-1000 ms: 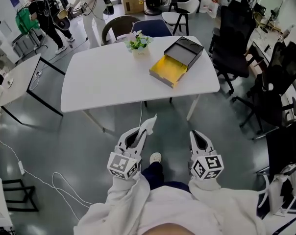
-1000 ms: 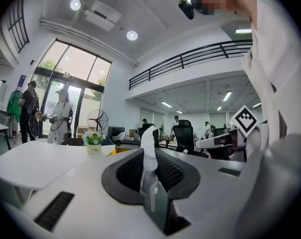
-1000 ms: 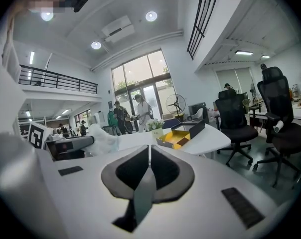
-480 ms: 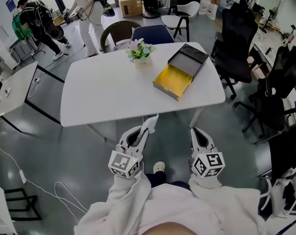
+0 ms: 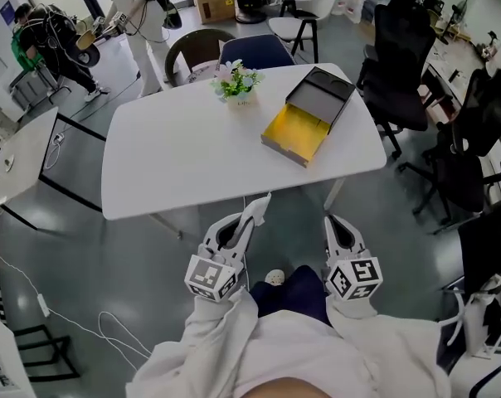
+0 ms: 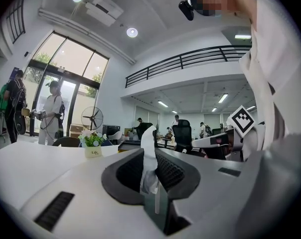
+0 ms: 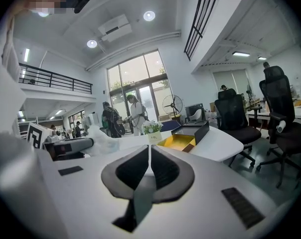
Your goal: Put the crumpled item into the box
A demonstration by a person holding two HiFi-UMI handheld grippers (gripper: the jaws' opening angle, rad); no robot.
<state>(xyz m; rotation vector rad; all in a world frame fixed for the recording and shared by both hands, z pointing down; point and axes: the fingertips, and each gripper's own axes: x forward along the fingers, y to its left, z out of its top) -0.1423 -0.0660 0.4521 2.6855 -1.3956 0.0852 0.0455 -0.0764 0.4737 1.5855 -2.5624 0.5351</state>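
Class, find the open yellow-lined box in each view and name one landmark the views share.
Head view: box on the table's far right.
Left gripper view: partly hidden, just left of the held crumpled item.
Right gripper view: centre, just above the jaws.
Shared landmark: flower pot, left of the box throughout.

**White, Grey and One Patch of Yellow**

Plain white on the table (image 5: 176,156), the crumpled item (image 5: 260,204) and the sleeves (image 5: 209,338). Bright yellow inside the box (image 5: 294,131), dark grey on its lid and outer walls. White shells, black ribbed pads and black-and-white square markers on the left gripper (image 5: 244,222) and the right gripper (image 5: 333,222). Green leaves and pale blossoms over a white pot (image 5: 241,98). Black for the office chairs (image 5: 400,48), glossy grey for the floor (image 5: 85,255).
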